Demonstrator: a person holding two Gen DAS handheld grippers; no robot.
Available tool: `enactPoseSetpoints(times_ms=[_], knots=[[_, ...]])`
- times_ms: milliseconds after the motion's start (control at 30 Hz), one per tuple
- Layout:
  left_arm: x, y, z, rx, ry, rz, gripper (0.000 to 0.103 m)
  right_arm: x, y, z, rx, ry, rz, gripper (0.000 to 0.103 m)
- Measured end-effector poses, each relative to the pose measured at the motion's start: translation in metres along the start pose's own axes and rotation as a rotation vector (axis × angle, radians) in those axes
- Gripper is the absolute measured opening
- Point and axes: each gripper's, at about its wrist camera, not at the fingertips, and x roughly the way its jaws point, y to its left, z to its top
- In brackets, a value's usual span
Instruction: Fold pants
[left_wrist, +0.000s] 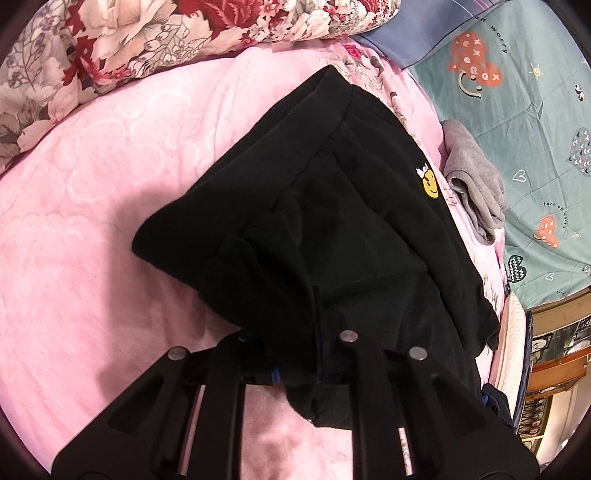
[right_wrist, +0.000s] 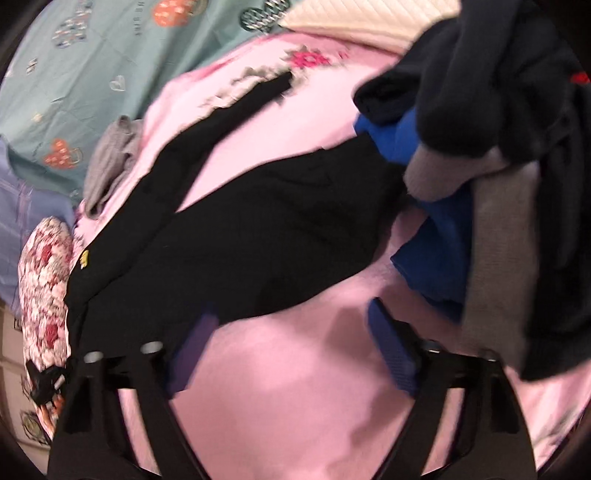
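Black pants (left_wrist: 332, 221) with a yellow smiley patch (left_wrist: 430, 184) lie bunched on the pink bed cover (left_wrist: 92, 184). My left gripper (left_wrist: 295, 350) is shut on a fold of the black fabric at the near end, and the cloth hides its fingertips. In the right wrist view the pants (right_wrist: 258, 229) spread across the bed, one leg running up and away. My right gripper (right_wrist: 290, 310) stands open just above the pink cover at the pants' near edge. Its blue pads (right_wrist: 391, 350) are apart, and the left one sits at the hem. Nothing is pinched between them.
A small grey garment (left_wrist: 476, 184) lies beside the pants toward the teal patterned sheet (left_wrist: 517, 110). A pile of navy, blue and grey clothes (right_wrist: 495, 166) crowds the right of the right wrist view. A floral quilt (left_wrist: 147, 37) lies behind. The bed edge (left_wrist: 517, 350) is at right.
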Motion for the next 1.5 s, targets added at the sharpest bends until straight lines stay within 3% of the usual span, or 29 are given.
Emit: enactPoseSetpoints(times_ms=[133, 233, 500, 600, 667, 767, 933, 967, 1033, 1067, 1100, 1133, 1167, 1267, 1333, 1400, 1500], knots=[[0.002, 0.002, -0.001, -0.003, -0.011, -0.003, 0.013, 0.008, -0.010, 0.010, 0.039, -0.076, -0.007, 0.056], [-0.002, -0.001, -0.001, 0.008, -0.052, 0.016, 0.009, 0.015, -0.021, 0.015, 0.086, -0.104, 0.017, 0.008], [-0.062, -0.003, 0.017, -0.014, -0.136, -0.098, 0.007, -0.020, -0.017, 0.021, 0.039, -0.162, 0.124, 0.005], [-0.085, -0.005, 0.016, 0.013, -0.179, -0.084, 0.007, -0.040, -0.011, 0.021, 0.023, -0.167, 0.156, 0.005], [-0.093, 0.000, 0.014, 0.006, -0.168, -0.097, 0.007, -0.049, -0.009, 0.017, 0.005, -0.170, 0.154, 0.005], [-0.083, 0.010, 0.008, 0.014, -0.133, -0.030, 0.008, -0.058, -0.021, 0.010, 0.032, -0.152, 0.185, 0.005], [-0.048, 0.040, 0.001, -0.017, -0.033, 0.034, 0.010, -0.046, -0.030, -0.007, 0.007, -0.101, 0.096, 0.005], [-0.040, 0.042, 0.000, -0.006, -0.017, 0.069, 0.018, -0.042, -0.030, -0.007, 0.016, -0.086, 0.097, 0.005], [-0.040, 0.043, -0.002, 0.028, -0.019, 0.071, 0.021, -0.030, -0.033, -0.014, -0.015, -0.047, 0.041, 0.008], [-0.045, 0.043, -0.003, 0.041, -0.016, 0.079, 0.028, -0.023, -0.024, -0.016, -0.072, -0.010, -0.034, 0.020], [-0.051, 0.044, -0.003, 0.047, -0.023, 0.094, 0.045, -0.020, -0.024, -0.020, -0.109, 0.018, -0.093, 0.034], [-0.059, 0.045, -0.004, 0.054, -0.042, 0.125, 0.058, -0.021, -0.019, -0.020, -0.139, 0.023, -0.125, 0.040], [-0.072, 0.046, -0.004, 0.072, -0.086, 0.199, 0.075, -0.028, -0.012, -0.022, -0.165, 0.015, -0.156, 0.052], [-0.102, 0.046, -0.004, 0.104, -0.156, 0.267, 0.076, -0.059, 0.016, -0.021, -0.257, -0.041, -0.133, 0.054], [-0.119, 0.043, 0.001, 0.106, -0.208, 0.283, 0.077, -0.077, 0.037, -0.012, -0.325, -0.097, -0.090, 0.061], [-0.130, 0.032, 0.012, 0.111, -0.243, 0.269, 0.078, -0.087, 0.061, 0.009, -0.370, -0.156, -0.024, 0.074], [-0.127, 0.000, 0.028, 0.159, -0.251, 0.272, 0.081, -0.064, 0.085, 0.058, -0.393, -0.159, 0.080, 0.076]])
